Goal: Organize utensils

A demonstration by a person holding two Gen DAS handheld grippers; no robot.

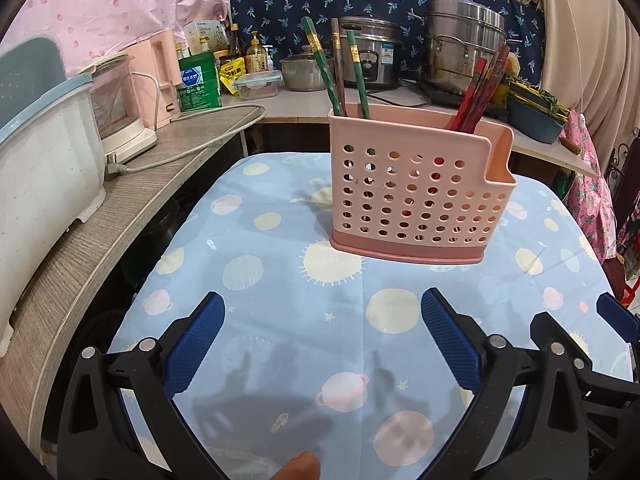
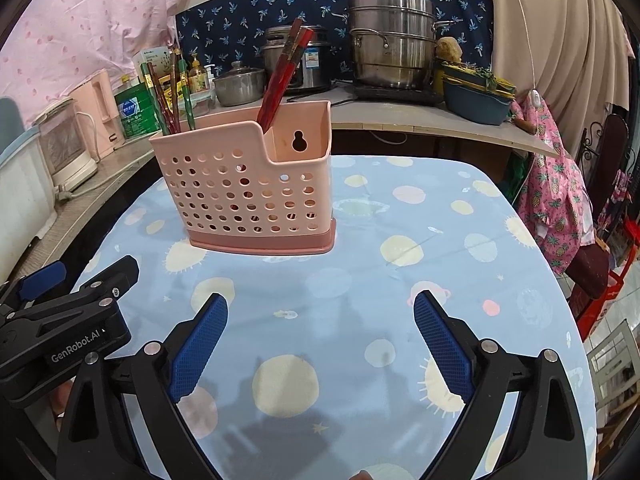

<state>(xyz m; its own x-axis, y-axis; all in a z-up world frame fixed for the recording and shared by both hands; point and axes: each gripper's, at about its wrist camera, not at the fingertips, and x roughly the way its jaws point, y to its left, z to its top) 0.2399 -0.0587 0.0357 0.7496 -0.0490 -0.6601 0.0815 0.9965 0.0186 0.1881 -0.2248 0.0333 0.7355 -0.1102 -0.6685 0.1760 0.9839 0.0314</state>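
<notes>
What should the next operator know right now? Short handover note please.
Left tool: open, empty, above the tablecloth.
Right tool: open, empty, beside the left one.
Pink holder stands upright on the cloth, ahead of both tools.
Done: green chopsticks stand in one end, red chopsticks in the other.
Left: no loose utensils visible on the cloth; check outside the views before stopping.

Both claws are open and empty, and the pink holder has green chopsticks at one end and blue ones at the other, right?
Not blue: those chopsticks are red, as the right wrist view shows. The rest holds: left claw and right claw open and empty, green chopsticks at the holder's other end.
</notes>
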